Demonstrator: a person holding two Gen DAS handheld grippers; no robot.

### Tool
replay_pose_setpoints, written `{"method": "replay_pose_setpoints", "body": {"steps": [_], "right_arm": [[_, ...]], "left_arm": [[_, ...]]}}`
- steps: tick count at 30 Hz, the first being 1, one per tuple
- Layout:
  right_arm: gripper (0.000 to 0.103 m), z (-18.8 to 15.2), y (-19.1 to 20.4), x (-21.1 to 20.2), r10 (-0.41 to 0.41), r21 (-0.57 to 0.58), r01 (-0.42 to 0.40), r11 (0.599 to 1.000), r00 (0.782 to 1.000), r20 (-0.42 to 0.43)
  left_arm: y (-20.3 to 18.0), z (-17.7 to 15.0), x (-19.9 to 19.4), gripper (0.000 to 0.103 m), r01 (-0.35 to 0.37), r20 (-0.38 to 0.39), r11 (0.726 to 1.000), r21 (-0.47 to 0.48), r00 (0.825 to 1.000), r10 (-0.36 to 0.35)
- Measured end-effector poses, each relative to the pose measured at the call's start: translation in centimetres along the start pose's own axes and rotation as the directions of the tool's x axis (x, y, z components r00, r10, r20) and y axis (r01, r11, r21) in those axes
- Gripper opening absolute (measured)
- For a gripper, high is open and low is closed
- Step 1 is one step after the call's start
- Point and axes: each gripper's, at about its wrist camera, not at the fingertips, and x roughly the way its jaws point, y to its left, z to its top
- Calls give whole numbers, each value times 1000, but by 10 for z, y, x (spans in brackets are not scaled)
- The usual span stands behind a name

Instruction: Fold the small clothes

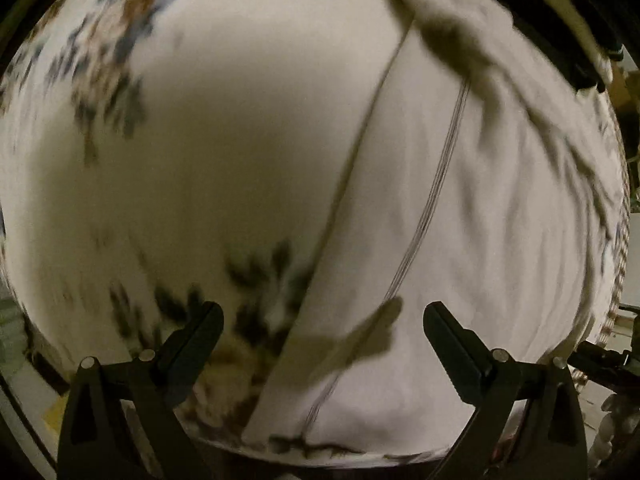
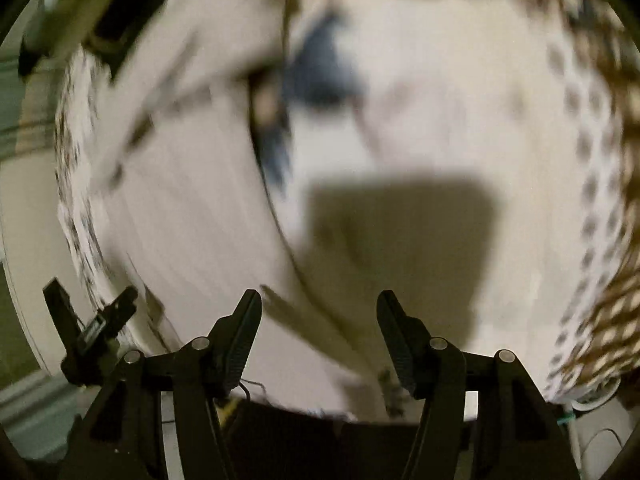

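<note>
A small white garment (image 1: 460, 220) with stitched seam lines lies flat and fills the right half of the left wrist view. My left gripper (image 1: 324, 312) hangs straight above the garment's left edge, open wide, with nothing between its fingers. In the right wrist view the same white garment (image 2: 180, 220) spreads to the left, blurred by motion. My right gripper (image 2: 318, 300) is open over the garment's edge, and its pads press on nothing. Both grippers cast shadows on the cloth below.
The garment rests on a white tablecloth with blue and brown flowers (image 1: 120, 40) and a brown patterned border (image 2: 600, 60). A dark blurred device (image 2: 112, 20) shows at the upper left of the right wrist view. A black clip (image 2: 92, 332) sits by the table edge.
</note>
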Motion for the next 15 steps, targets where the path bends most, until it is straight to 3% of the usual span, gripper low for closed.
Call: {"method": "replay_pose_setpoints", "body": {"steps": [3,7,13,14,15], "right_arm": [[62,-16,-11,11,64,60,-65,996,998,17],[62,-3,-7,-6,150,84,-166,983,975,165],[61,43,9,-18,144,85,-177,980,941,306],[57,50,10,-16,134,82,-167,983,942,307],[32,56,11,-14,125,81,-156,984,944,305]], "left_arm": [[9,-11,6,100,11,-5,999,-31,1000,-11],[4,-1,-4,100,34,61,999,-10,998,-33],[-15,42,-12,100,27,163,999,45,986,-34],[-17,46,-10,100,21,172,999,49,985,-29],[-19,51,-8,100,6,174,998,55,985,-16]]}}
